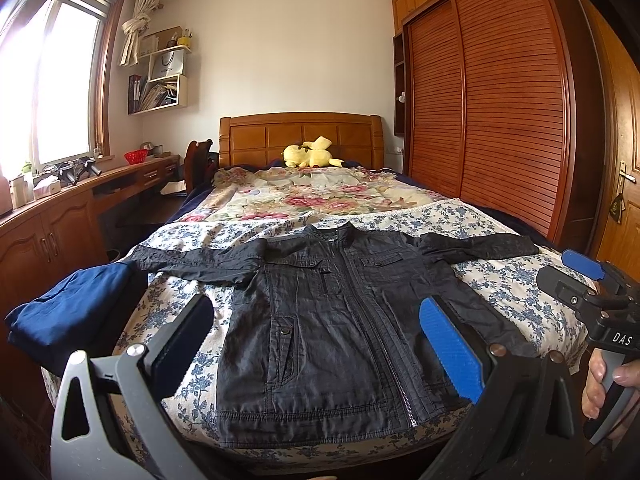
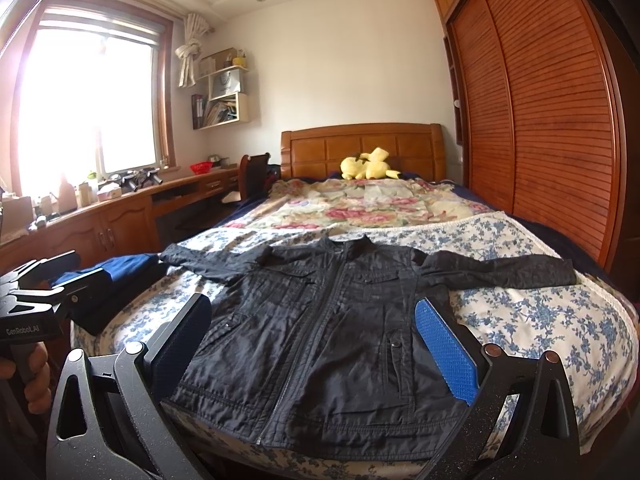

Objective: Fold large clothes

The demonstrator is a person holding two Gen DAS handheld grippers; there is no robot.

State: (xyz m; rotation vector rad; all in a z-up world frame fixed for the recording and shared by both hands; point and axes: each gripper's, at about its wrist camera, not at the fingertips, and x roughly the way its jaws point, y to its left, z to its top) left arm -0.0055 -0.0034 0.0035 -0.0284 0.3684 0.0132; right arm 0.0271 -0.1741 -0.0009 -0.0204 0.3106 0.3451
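Jacket (image 1: 332, 320) lying flat and face up at the foot of the bed (image 1: 500, 292), on the blue-flowered sheet, zipped, collar pointing away toward the headboard (image 1: 300, 138), both sleeves spread sideways. Left gripper (image 1: 320, 352) hovering above the hem end, jaws spread wide and holding nothing; the jacket body is sitting between its fingers in the left wrist view, zipper running a little right of centre, left finger dark, right finger showing a blue ribbed pad (image 1: 450, 352). Right gripper (image 2: 316, 352) doing the same, wide apart and empty, jacket centred ahead of it, hem nearest the fingers, its blue pad (image 2: 446, 350) overlapping the jacket's right edge in the picture. Cannot tell whether either pad is touching the fabric. Right gripper also showing at the right edge of the left wrist view (image 1: 584, 280), a hand (image 1: 608, 384) wrapping its handle; left gripper showing at the left edge of the right wrist view (image 2: 44, 284), held by the other hand (image 2: 34, 380). Folded navy garment (image 1: 68, 312) sitting to the left of the left gripper, just beside the jacket's left sleeve, at the bed's corner. Yellow plush toy (image 1: 308, 154) lying far ahead against the headboard, on the pink-flowered cover. Slatted wardrobe doors (image 1: 492, 100) standing off to the right, desk (image 1: 80, 200) under the window (image 1: 52, 80) to the left.
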